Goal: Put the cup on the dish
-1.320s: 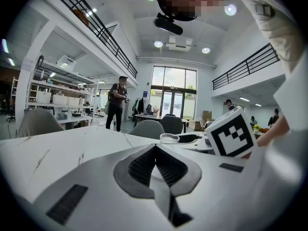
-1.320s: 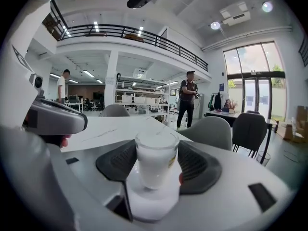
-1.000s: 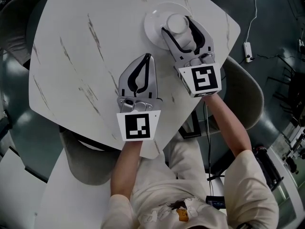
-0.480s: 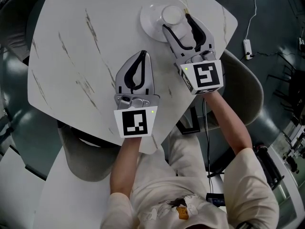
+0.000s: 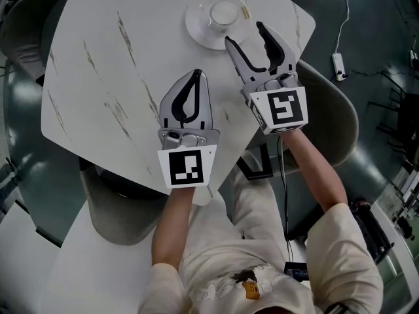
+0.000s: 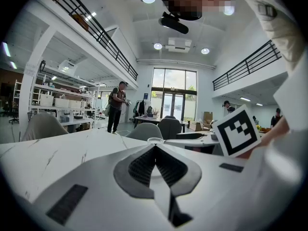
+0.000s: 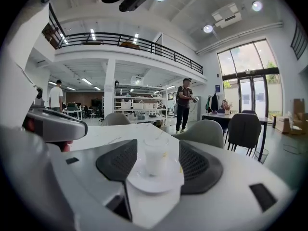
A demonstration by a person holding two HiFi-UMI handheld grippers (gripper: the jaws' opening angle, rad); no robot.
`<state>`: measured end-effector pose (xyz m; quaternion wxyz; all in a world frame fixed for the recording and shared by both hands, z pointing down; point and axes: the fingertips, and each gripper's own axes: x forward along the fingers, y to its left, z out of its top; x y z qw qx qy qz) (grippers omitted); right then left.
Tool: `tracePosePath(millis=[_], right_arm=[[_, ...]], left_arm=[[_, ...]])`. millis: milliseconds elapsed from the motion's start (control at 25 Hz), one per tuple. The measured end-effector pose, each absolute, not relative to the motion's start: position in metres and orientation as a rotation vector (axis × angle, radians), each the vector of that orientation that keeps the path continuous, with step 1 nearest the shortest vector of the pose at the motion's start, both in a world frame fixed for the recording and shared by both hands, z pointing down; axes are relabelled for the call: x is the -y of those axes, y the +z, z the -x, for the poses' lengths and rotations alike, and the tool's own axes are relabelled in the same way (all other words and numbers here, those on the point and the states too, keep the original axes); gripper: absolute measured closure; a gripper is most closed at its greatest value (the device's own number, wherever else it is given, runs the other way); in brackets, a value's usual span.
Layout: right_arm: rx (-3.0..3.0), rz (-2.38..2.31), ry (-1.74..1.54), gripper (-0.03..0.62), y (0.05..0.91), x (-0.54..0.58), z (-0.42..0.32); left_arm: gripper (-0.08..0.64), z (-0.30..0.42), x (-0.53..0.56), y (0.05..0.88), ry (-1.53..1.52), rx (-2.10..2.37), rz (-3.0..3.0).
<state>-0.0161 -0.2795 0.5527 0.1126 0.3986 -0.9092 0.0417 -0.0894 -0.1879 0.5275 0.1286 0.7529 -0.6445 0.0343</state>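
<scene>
Pale veined worktop (image 5: 98, 77), open hall beyond. Looks done by all appearances: cup (image 5: 223, 13) upright in the middle of the dish (image 5: 196, 33), little left but to clear off. Right tool (image 5: 244, 33): jaws spread wide, gripping nothing, tips near the dish rim, framing the cup without touching it. Left tool (image 5: 198, 75): jaws pressed together, empty — low over bare worktop, apart from the dish.
</scene>
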Motion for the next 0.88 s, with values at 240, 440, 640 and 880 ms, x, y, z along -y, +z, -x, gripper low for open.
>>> tracePosePath(millis=[240, 440, 640, 880], right_arm=[[2.687, -1.167, 0.132, 0.333, 0.532, 0.257, 0.004], [2.709, -1.143, 0.128, 0.333, 0.509, 0.235, -0.004], [2.709, -1.106, 0.090, 0.334, 0.486, 0.215, -0.013], [2.699, -1.114, 0.134, 0.373, 0.462, 0.200, -0.032]], left_arm=[[0.557, 0.077, 0.169, 0.506, 0.102, 1.891, -2.203], [0.557, 0.071, 0.147, 0.490, 0.099, 1.905, -2.179], [0.557, 0.058, 0.131, 0.471, 0.095, 1.902, -2.194], [0.557, 0.051, 0.113, 0.448, 0.096, 1.885, -2.204]])
